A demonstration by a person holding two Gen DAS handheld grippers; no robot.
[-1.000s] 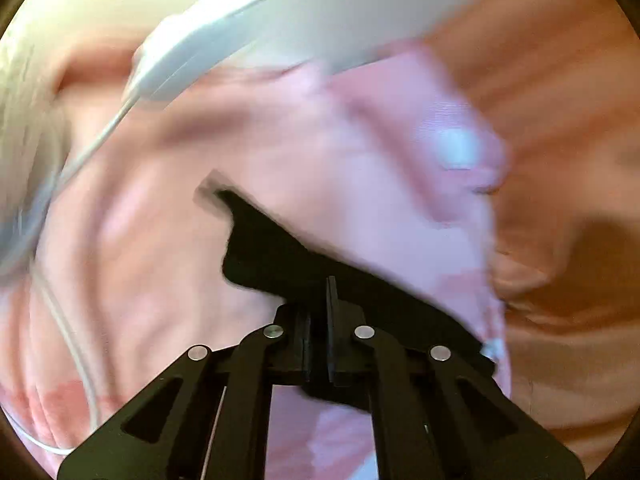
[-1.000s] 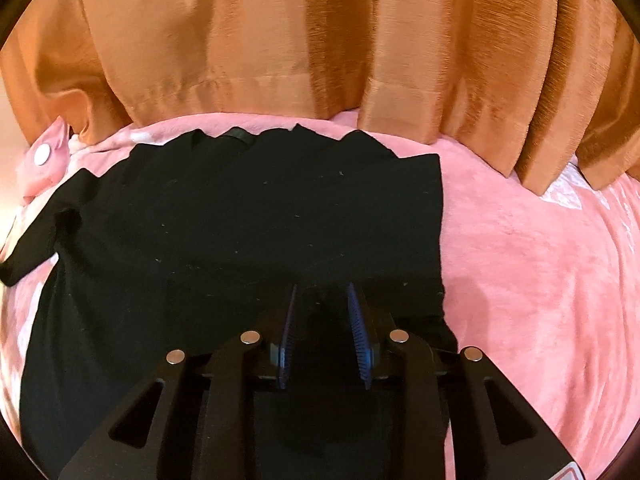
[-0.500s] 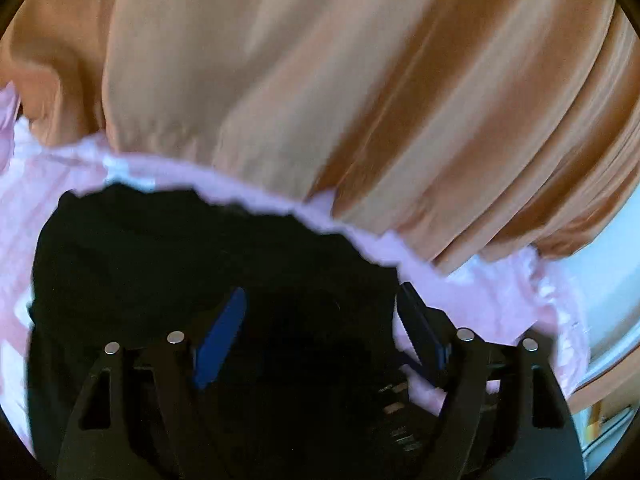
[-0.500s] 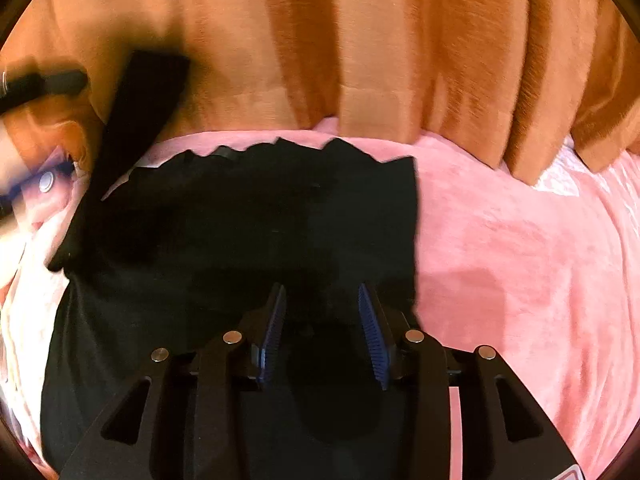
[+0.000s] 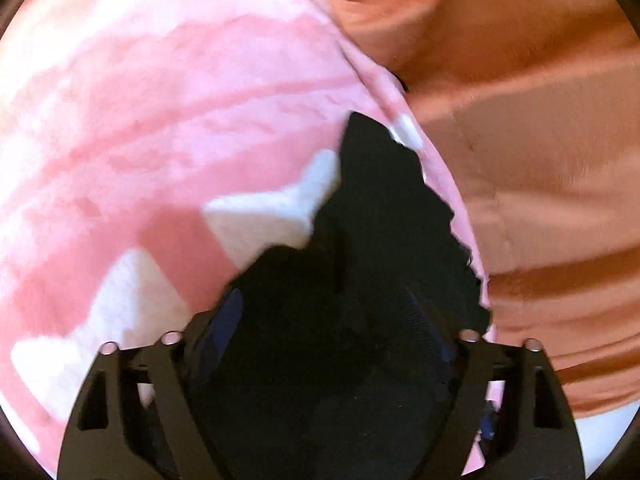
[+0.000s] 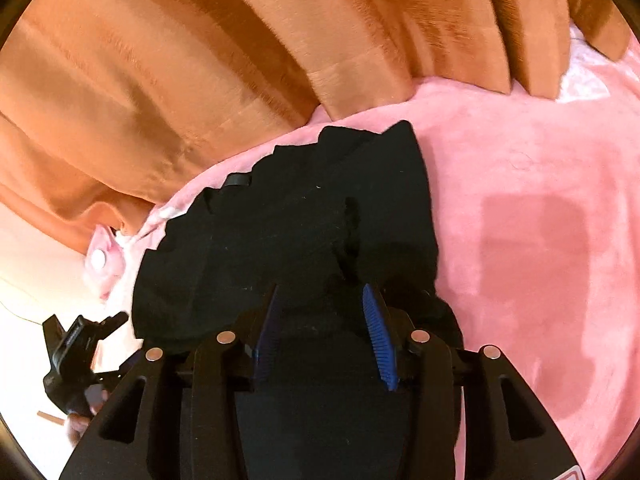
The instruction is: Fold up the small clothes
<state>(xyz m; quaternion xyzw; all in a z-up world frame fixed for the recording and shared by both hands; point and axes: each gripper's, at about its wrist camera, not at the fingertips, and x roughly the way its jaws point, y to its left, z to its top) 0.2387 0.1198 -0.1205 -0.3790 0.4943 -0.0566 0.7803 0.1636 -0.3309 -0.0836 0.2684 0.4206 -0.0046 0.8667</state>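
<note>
Both of your grippers have the fingers apart: the left gripper and right gripper hover over the black garment, which lies on the pink blanket beside the orange curtain.

A soft pink blanket covers the surface that carries everything; in the left wrist view it shows paler stripes and white patches. A black garment lies directly on it, bunched and creased, its far edge ragged and close to the blanket's far edge. To the garment's right the blanket is bare pink plush. A small pink piece with a white round button lies at the blanket's far left edge.
</note>
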